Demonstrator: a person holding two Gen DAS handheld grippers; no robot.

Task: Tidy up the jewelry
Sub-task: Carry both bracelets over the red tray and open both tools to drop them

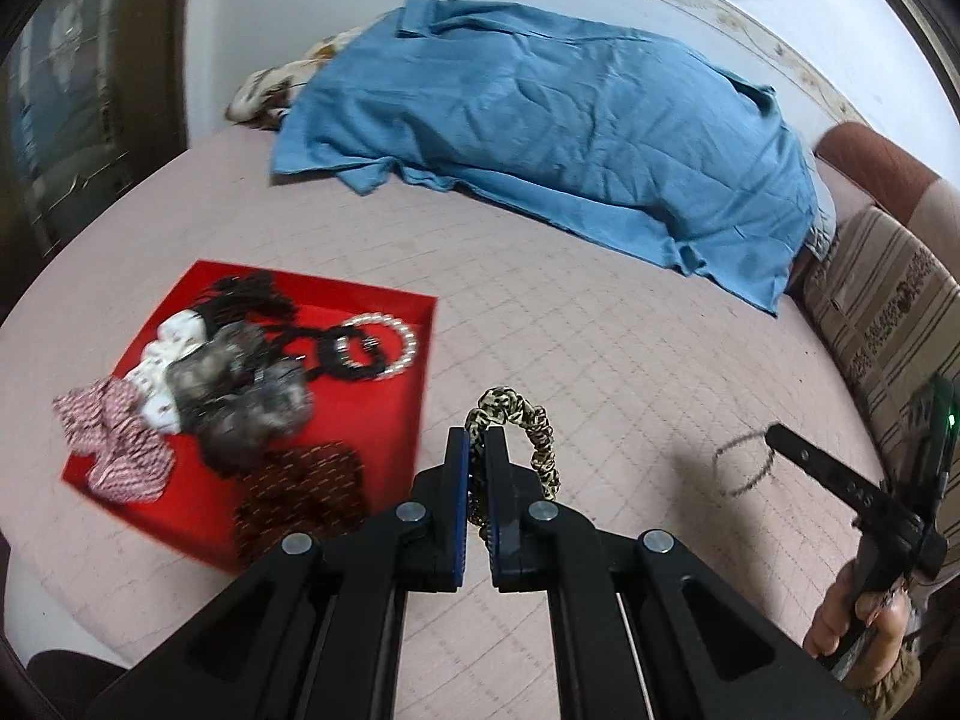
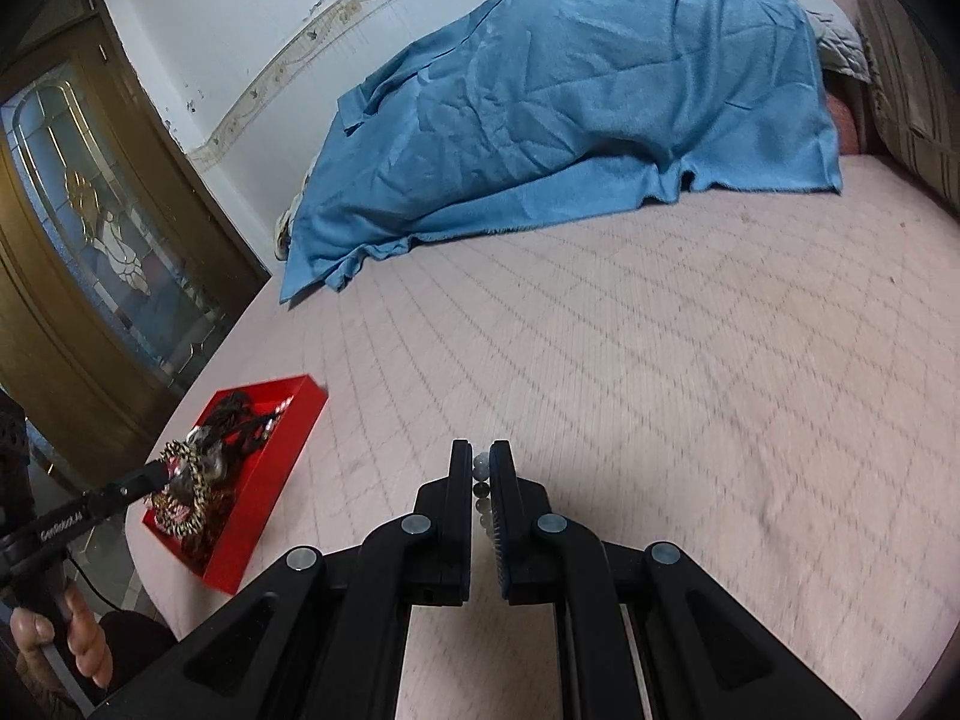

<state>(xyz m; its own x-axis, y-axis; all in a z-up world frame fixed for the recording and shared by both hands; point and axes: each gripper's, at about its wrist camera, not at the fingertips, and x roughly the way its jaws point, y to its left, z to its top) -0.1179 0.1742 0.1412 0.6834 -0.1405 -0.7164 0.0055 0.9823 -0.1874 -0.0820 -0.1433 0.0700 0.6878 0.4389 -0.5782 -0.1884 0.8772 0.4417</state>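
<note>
Partway through: left claw [image 1: 477, 441] clamped on a leopard-print fabric scrunchie [image 1: 528, 426], right claw [image 2: 480, 462] pinching a grey beaded bracelet [image 2: 480, 487], both above the pink quilted bed [image 2: 660, 360], near the red shallow tray [image 1: 393, 312] already holding several pieces.

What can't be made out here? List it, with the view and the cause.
- Whatever lies under the blue cloth: covered in both views.
- Bead bracelet in the right hand-held gripper: right wrist view shows only a few beads between the fingers; left wrist view shows a blurred ring.
- Lower part of the leopard scrunchie: hidden behind the left hand-held gripper.
- Red tray contents: piled, motion-blurred; far small in right view.
</note>
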